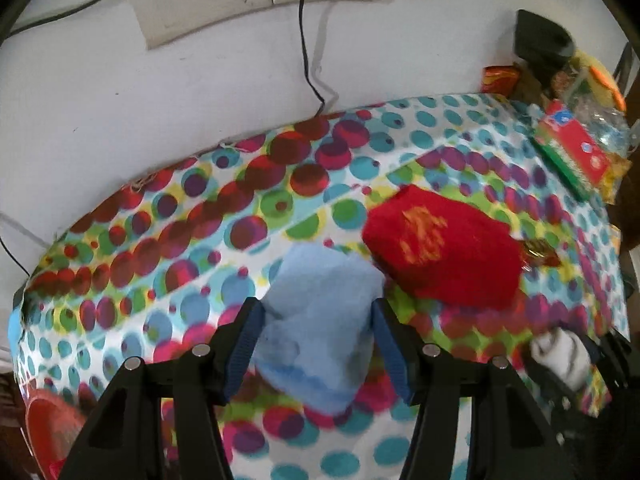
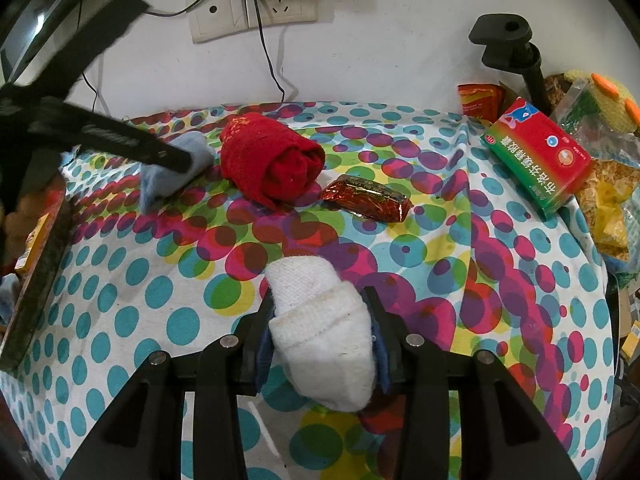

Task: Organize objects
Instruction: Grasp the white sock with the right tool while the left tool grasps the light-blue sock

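Between the fingers of the right gripper (image 2: 322,340) sits a rolled white sock (image 2: 320,332): both blue pads flank it and appear to press its sides, so it reads as grasped, its toe end resting low over the dotted cloth (image 2: 132,300) that covers the surface. The grip is shallow and the knit is soft; the roll could slip out or unroll if it is lifted quickly.

The left gripper (image 1: 318,340) has a pale blue sock (image 1: 320,320) between its fingers. The left pad seems to touch it, but a gap shows at the right pad, so whether it is clamped cannot be told. The left-wrist view is blurred, suggesting motion; a loose hold could drop the sock.

Just beside it lies a rolled red sock (image 2: 268,160), and near that a foil-wrapped snack (image 2: 366,197). A sweep could knock either. Farther off, the red-and-green box (image 2: 538,152) sits at the cluttered edge.
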Action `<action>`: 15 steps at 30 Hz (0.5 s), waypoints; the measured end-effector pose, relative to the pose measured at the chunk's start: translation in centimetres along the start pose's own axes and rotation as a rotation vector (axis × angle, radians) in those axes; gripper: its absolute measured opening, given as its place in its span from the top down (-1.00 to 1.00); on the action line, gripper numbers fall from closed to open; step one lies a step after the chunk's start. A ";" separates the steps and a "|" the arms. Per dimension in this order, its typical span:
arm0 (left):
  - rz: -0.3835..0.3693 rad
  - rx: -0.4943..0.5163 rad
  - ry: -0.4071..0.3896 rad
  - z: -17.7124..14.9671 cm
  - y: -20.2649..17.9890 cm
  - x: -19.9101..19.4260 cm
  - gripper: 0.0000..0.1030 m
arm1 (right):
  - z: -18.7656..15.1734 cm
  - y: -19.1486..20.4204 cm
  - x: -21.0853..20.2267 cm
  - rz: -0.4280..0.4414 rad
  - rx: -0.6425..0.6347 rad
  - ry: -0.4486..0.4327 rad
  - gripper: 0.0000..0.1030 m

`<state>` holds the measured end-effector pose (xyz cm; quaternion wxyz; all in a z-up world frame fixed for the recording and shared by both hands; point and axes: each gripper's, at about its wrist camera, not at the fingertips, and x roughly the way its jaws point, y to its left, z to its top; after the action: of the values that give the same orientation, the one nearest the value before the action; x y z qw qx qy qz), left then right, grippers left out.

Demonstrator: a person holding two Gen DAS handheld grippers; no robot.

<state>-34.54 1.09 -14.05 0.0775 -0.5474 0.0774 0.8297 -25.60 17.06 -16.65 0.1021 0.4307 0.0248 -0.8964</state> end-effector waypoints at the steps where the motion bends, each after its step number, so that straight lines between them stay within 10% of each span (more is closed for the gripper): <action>1: 0.012 0.002 0.005 0.1 -0.1 0.3 -0.13 | 0.0 0.0 0.0 0.001 0.001 0.000 0.23; 8: 0.087 0.030 -0.032 -1.3 -1.1 1.1 -0.13 | -0.1 -0.2 -0.2 0.006 -0.003 -0.001 0.23; 15: 0.129 0.038 -0.018 -2.9 -2.1 0.1 0.36 | -0.1 0.1 -0.4 -0.008 -0.022 0.002 0.23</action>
<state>-31.58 2.49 -15.32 0.0348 -0.5322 0.1276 0.8362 -25.30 17.06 -16.42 0.1031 0.4302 0.0364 -0.8961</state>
